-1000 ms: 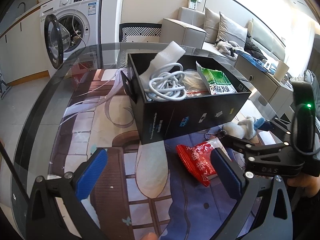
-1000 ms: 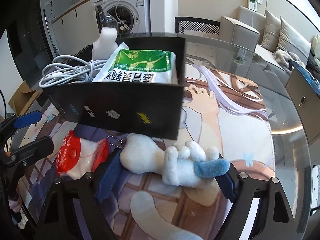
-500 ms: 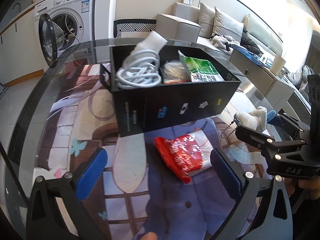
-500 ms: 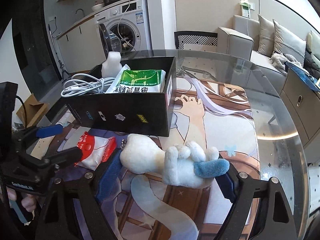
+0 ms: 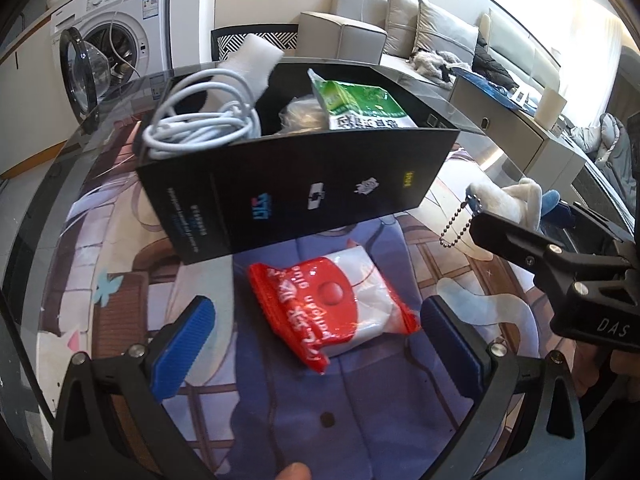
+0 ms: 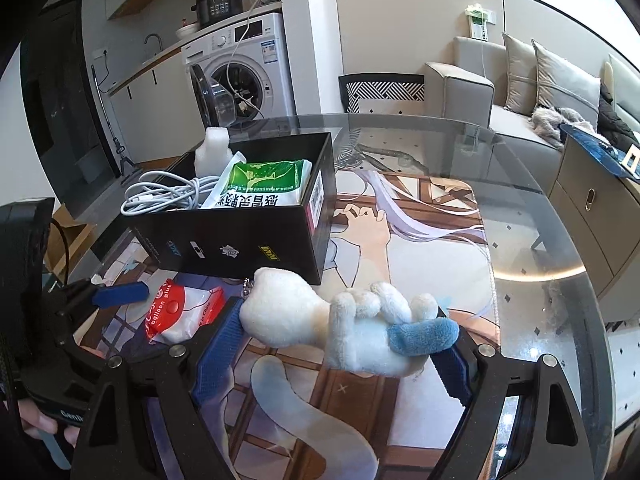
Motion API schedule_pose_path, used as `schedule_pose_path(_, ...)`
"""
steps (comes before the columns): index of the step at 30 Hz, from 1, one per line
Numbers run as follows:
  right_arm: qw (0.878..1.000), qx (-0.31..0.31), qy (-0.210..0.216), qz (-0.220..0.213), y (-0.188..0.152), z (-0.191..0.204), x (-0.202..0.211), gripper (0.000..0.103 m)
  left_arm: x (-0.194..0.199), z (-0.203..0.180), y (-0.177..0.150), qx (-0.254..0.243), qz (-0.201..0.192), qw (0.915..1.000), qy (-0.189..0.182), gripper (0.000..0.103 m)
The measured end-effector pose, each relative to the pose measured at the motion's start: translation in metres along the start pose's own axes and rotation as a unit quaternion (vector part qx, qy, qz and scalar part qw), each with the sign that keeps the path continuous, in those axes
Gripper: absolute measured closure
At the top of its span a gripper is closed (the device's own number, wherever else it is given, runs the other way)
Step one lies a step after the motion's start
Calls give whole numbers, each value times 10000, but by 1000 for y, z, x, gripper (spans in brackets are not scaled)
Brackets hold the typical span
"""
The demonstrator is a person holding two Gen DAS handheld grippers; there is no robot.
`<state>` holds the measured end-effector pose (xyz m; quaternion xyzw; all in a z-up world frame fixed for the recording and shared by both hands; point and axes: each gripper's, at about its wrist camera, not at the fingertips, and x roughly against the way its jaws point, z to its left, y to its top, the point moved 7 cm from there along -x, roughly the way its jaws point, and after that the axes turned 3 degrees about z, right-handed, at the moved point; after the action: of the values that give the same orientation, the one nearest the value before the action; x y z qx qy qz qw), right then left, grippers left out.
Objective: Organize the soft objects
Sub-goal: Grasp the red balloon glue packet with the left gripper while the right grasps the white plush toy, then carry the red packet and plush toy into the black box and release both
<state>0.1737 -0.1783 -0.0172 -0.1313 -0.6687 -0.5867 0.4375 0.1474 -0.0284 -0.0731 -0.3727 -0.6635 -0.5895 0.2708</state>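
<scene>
Glass-topped round table (image 6: 532, 200) with an illustrated mat (image 6: 424, 240) under your tongs; washing machine (image 6: 240, 64) and grey sofa (image 6: 520, 92) behind.

Right gripper (image 6: 340, 344): pinching the plush toy (image 6: 340, 328) across its length, one blue pad at the head end, the other at the blue ear or tail end. The toy looks lifted just off the mat, though the pictures do not settle it.
- Plush toy: white, fuzzy, rounded head on your left pad side, small bunched paws on top, pale blue body patch, one darker blue plush tip toward the right pad. A bead chain (image 5: 454, 224) hangs from its head end, seen in the left wrist view.

Left gripper (image 5: 320, 340): spread wide, pads clear of everything, with the red packet (image 5: 332, 312) lying on the mat between and just ahead of the fingers.
- Red packet: soft, crinkled plastic, red printed half with white lettering, clear half showing white contents; it lies flat and slightly askew.

Beyond both tongs, just past the packet and the toy: black box (image 5: 300, 192), open-topped, small printed icons on its near wall.
- Inside, on the left: a coiled white cable (image 5: 200, 128) with a white foam piece (image 5: 252, 60) standing behind it.
- Inside, on the right: a green and white pouch (image 5: 360, 108) leaning upright, and clear crumpled plastic (image 5: 300, 114) beside it.

A fingertip (image 5: 294, 472) shows at the bottom edge of the left wrist view.
</scene>
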Motion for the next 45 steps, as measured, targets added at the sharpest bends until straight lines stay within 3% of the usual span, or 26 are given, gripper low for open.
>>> schedule_pose_path(17, 10000, -3, 51, -6, 0, 2, 1, 16, -14, -9, 6, -88, 132, 9991, 405, 1)
schedule_pose_path(18, 10000, -1, 49, -12, 0, 2, 2, 16, -14, -10, 6, -106, 136, 9990, 408, 2)
schedule_pose_path(22, 10000, -7, 50, -31, 1, 2, 3, 16, -6, -11, 3, -207, 44, 9992, 351, 30)
schedule_pose_path(24, 10000, -10, 49, -44, 1, 3, 4, 16, -3, -13, 2, -236, 27, 9995, 202, 39)
schedule_pose_path(30, 9999, 26, 54, -103, 3, 5, 8, 16, 5, -8, -3, -194, 1, 9998, 20, 44)
schedule_pose_path(45, 9985, 238, 222, -443, 12, 25, 27, 16, 54, 3, -5, -212, -489, 9984, -180, 44)
